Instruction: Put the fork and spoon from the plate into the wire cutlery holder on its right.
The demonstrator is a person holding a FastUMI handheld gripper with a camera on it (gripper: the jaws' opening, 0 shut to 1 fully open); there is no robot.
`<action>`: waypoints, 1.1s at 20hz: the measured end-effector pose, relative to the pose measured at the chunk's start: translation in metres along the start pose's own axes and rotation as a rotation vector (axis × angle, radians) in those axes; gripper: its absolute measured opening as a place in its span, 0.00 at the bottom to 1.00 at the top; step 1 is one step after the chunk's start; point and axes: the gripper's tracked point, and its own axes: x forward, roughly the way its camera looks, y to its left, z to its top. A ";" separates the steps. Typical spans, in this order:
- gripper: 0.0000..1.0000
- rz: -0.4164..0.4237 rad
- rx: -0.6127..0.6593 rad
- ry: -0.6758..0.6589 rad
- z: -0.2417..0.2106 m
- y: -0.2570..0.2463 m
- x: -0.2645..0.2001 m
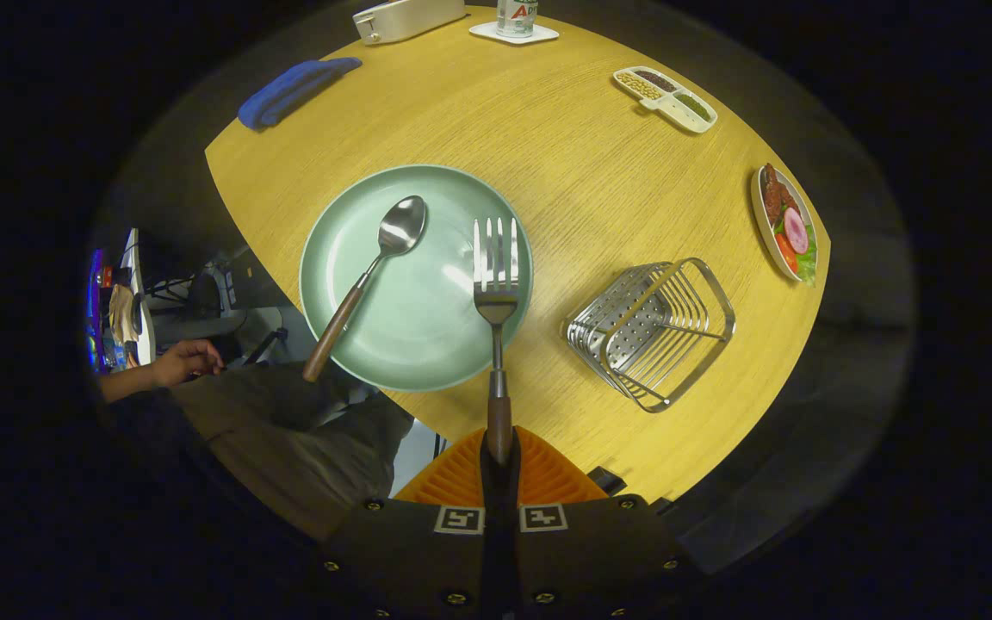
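Wood-handled fork (496, 284) is clamped at its handle end between the closed gripper (499, 469) fingers, tines over the green plate (337, 284). The spoon (371, 275) lies on that plate; the wire cutlery holder (651, 331) sits just right.

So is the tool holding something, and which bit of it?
Yes, the tool is shut on the fork, gripping the end of its wooden handle, tines over the plate.

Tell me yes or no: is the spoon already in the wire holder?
No: the spoon lies on the plate, left of the wire holder; the claw grips the fork.
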 end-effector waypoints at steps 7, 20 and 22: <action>0.01 -0.004 -0.007 0.141 -0.042 -0.044 -0.039; 0.01 -0.035 0.020 0.323 -0.051 -0.101 -0.055; 0.01 -0.030 0.026 0.354 -0.046 -0.106 -0.051</action>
